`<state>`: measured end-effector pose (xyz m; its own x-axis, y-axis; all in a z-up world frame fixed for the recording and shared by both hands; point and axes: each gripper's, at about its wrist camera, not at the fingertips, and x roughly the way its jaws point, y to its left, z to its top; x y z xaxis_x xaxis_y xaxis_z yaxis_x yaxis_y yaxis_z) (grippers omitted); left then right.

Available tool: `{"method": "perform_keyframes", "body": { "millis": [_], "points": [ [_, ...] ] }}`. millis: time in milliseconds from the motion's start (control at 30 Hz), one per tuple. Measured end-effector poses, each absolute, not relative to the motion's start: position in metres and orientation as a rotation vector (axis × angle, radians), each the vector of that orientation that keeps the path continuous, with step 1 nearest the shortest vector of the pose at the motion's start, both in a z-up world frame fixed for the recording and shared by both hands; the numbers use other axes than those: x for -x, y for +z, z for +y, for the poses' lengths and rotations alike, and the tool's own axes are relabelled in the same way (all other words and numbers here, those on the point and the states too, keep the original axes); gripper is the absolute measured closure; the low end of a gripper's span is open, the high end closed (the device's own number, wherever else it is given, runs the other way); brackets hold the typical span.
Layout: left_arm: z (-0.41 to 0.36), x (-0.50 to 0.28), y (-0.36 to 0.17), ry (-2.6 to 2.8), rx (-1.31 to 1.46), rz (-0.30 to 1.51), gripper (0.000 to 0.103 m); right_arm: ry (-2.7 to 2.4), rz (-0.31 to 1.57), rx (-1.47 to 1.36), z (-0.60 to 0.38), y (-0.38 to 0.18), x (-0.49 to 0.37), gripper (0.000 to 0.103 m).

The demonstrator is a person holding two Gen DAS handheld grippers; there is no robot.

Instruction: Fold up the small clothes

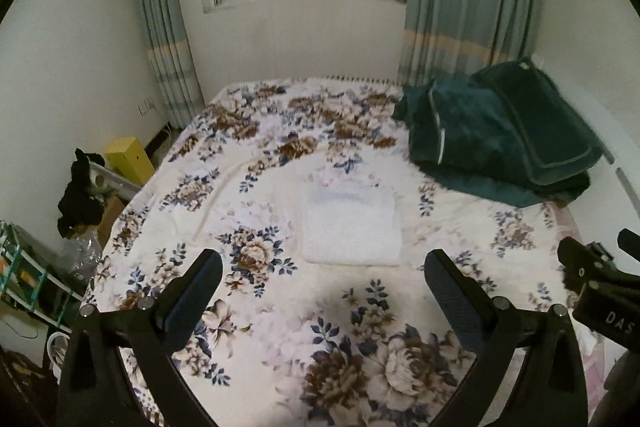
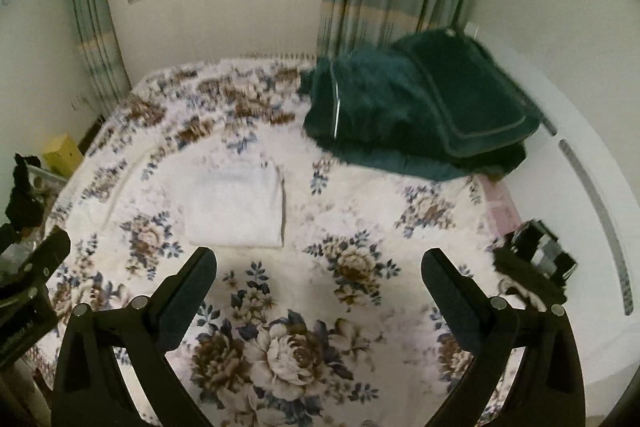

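Observation:
A white folded cloth (image 1: 352, 225) lies flat on the floral bedspread (image 1: 280, 327) near the middle of the bed. It also shows in the right wrist view (image 2: 236, 207), ahead and to the left. My left gripper (image 1: 323, 269) is open and empty, held above the bed just short of the cloth. My right gripper (image 2: 319, 267) is open and empty, above the bedspread (image 2: 320, 307) to the right of the cloth. Part of the right gripper shows at the right edge of the left wrist view (image 1: 600, 291).
A dark green folded blanket and pillow (image 1: 500, 135) lie at the far right of the bed, also in the right wrist view (image 2: 420, 107). A yellow box (image 1: 128, 155) and dark clutter (image 1: 80, 195) stand beside the bed on the left. Window and curtains are behind.

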<state>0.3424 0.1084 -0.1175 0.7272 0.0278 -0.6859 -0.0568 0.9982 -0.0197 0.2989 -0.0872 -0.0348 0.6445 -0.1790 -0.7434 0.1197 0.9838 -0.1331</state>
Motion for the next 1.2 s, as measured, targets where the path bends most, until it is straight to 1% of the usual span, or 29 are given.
{"method": "perform_keyframes", "body": {
  "millis": [200, 467, 767, 933, 1200],
  "points": [
    [0.106, -0.292, -0.074, 0.054, 0.062, 0.718, 0.000, -0.150, 0.753, 0.095, -0.084, 0.035, -0.226, 0.000],
    [0.102, -0.250, -0.042, 0.060, 0.054, 0.667, 0.000, -0.124, 0.686, 0.074, -0.083, 0.087, -0.167, 0.000],
    [0.105, -0.234, -0.031, 0.077, 0.053, 0.666, 0.000, -0.096, 0.675, 0.076, -0.077, 0.104, -0.145, 0.000],
    [0.102, -0.229, -0.029, 0.077, 0.046, 0.689, 0.000, -0.071, 0.716, 0.092, -0.075, 0.101, -0.151, 0.000],
    [0.099, -0.223, -0.031, 0.071, 0.049, 0.699, 0.000, -0.058, 0.720, 0.110, -0.073, 0.099, -0.152, 0.000]
  ]
}}
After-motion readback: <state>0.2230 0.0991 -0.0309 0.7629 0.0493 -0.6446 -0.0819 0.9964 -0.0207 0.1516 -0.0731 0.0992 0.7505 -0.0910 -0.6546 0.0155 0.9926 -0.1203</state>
